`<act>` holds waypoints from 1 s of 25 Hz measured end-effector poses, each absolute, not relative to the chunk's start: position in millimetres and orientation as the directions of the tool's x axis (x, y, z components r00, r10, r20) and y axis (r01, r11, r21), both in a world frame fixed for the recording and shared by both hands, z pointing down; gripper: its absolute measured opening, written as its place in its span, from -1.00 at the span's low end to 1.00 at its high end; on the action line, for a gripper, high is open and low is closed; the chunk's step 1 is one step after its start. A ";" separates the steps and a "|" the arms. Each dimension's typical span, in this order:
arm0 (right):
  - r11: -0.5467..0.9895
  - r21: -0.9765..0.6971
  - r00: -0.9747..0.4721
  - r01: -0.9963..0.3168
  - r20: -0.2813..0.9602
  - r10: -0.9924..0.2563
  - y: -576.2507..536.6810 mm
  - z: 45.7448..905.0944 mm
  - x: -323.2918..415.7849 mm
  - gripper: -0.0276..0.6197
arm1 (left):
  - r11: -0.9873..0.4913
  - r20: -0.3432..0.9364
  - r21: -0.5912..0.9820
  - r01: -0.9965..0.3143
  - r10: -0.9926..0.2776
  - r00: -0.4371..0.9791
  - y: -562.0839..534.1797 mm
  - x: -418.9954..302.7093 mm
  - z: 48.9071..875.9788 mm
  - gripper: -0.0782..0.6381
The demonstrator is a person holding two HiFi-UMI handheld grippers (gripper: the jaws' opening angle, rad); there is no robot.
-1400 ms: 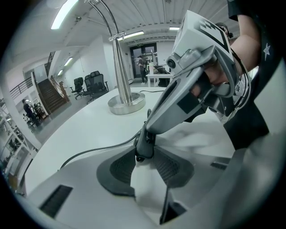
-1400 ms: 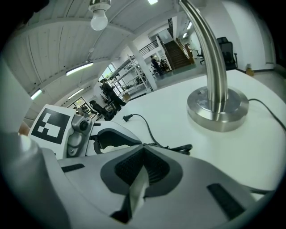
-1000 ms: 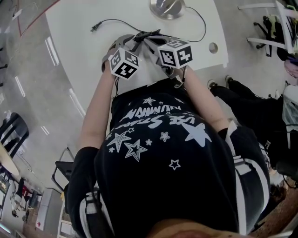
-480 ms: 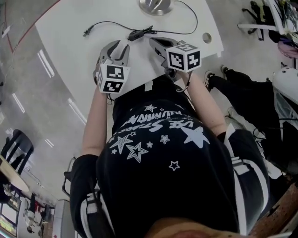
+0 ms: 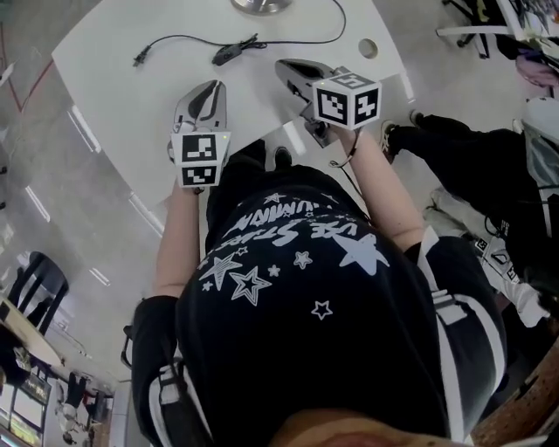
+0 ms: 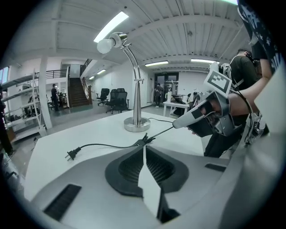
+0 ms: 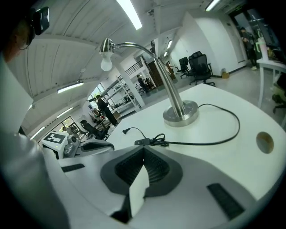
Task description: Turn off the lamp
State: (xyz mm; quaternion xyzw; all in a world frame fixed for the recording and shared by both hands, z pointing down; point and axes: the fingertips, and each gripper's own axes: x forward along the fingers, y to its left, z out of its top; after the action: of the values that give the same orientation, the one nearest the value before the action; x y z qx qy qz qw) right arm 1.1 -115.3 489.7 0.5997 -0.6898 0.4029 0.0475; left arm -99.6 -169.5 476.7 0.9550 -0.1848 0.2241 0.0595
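A silver gooseneck lamp stands on the white table (image 5: 131, 105), its round base (image 5: 259, 4) at the far edge. Its bulb (image 6: 105, 45) looks white; I cannot tell whether it glows. The black cord runs from the base to an inline switch (image 5: 229, 54) and ends in a loose plug (image 5: 138, 59). My left gripper (image 5: 208, 89) hovers short of the switch (image 6: 142, 142); its jaws have just been closing and meet with nothing between them. My right gripper (image 5: 288, 68) hangs beside the cord, jaws together and empty, with the switch (image 7: 144, 142) just beyond them.
A round cable hole (image 5: 368, 48) sits in the table's right corner. The table's near edge runs under my forearms. Another person's legs (image 5: 454, 166) are on the floor at the right, and office chairs (image 6: 114, 99) stand far behind.
Both grippers have drawn back from the cord switch toward my body and spread apart. The left jaws, apart half a second ago, are now together.
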 end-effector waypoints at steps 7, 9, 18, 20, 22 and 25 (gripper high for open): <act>-0.016 -0.503 -0.284 -0.864 0.514 -0.810 -44.0 478.7 12.0 -0.90 | -0.913 0.426 0.027 -0.408 -0.359 0.831 -106.0 -85.2 455.8 -0.76; -0.008 -0.497 -0.288 -0.868 0.517 -0.806 -29.4 479.7 10.9 -0.90 | -0.903 0.425 0.029 -0.429 -0.377 0.823 -95.4 -88.5 453.2 -0.76; 0.090 -0.466 -0.341 -0.880 0.490 -0.802 -0.7 467.4 -2.0 -0.90 | -0.857 0.352 0.009 -0.515 -0.479 0.804 -64.2 -107.2 428.2 -0.76; 0.118 -0.453 -0.353 -0.884 0.479 -0.804 0.2 459.2 -5.3 -0.90 | -0.848 0.337 0.007 -0.530 -0.497 0.800 -61.2 -111.0 421.6 -0.76; 0.138 -0.445 -0.360 -0.885 0.465 -0.809 9.6 453.0 -10.0 -0.90 | -0.841 0.330 0.007 -0.541 -0.508 0.796 -50.2 -116.9 419.0 -0.76; 0.151 -0.440 -0.364 -0.885 0.454 -0.813 36.6 452.7 -16.8 -0.90 | -0.835 0.324 0.003 -0.550 -0.520 0.790 -23.0 -126.9 420.0 -0.76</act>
State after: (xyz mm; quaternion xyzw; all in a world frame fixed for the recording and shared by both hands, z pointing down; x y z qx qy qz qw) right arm -16.8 36.6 452.7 0.5612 -0.7567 0.3309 0.0544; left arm -126.9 -23.0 420.0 0.9449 -0.2831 0.1568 0.0485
